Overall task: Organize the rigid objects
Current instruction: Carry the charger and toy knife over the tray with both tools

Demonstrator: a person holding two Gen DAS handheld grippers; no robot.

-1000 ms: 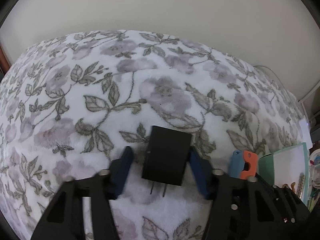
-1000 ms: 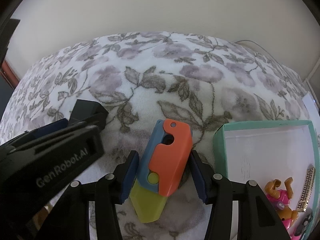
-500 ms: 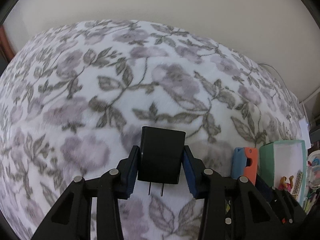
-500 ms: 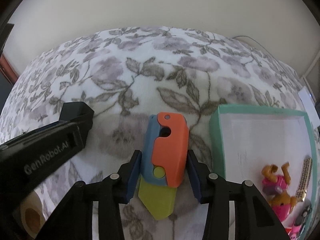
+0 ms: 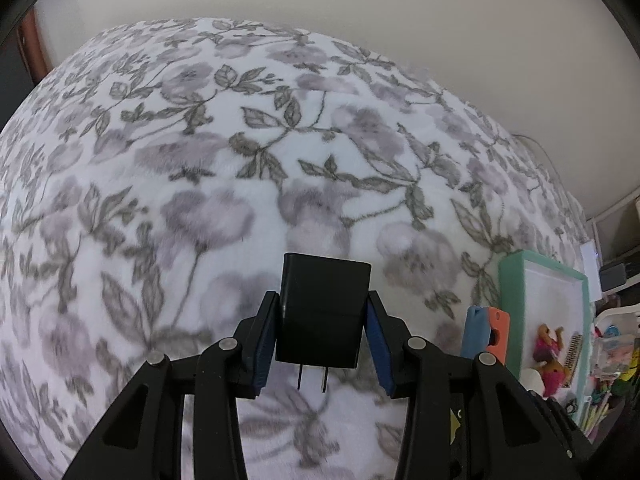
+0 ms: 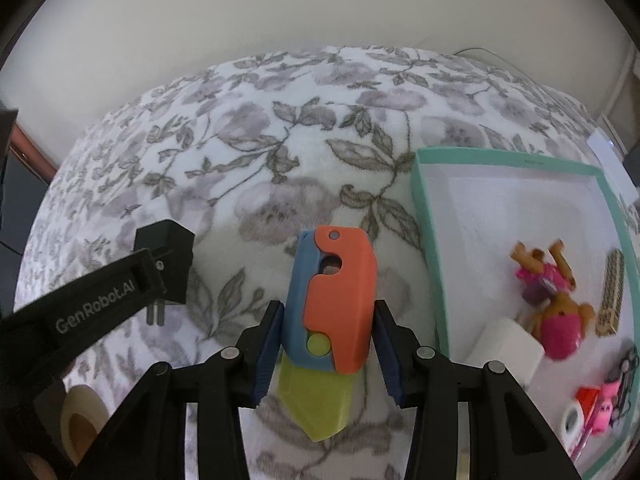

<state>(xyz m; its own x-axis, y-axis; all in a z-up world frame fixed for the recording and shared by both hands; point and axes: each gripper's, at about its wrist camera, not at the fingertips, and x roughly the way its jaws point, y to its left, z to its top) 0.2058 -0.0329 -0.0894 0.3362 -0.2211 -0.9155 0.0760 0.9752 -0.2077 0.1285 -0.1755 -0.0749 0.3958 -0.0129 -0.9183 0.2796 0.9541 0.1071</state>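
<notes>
My left gripper (image 5: pixel 322 342) is shut on a black plug adapter (image 5: pixel 322 312), prongs pointing back at the camera, held above the floral blanket (image 5: pixel 240 160). It also shows in the right wrist view (image 6: pixel 168 260). My right gripper (image 6: pixel 326 350) is shut on an orange and blue toy knife (image 6: pixel 334 300) with a yellow-green blade, held above the blanket just left of the teal box (image 6: pixel 428 216). The toy knife also shows in the left wrist view (image 5: pixel 486 332).
The teal box (image 5: pixel 512 300) with a white inside holds a pink and brown toy figure (image 6: pixel 556 308), a white roll (image 6: pixel 508 344), a gold strip (image 6: pixel 610 292) and small items. A tape roll (image 6: pixel 82 420) lies at the lower left. A wall stands behind the blanket.
Both grippers closed on their objects and lifted them off the blanket. The right gripper moved toward the teal box, which now shows larger.
</notes>
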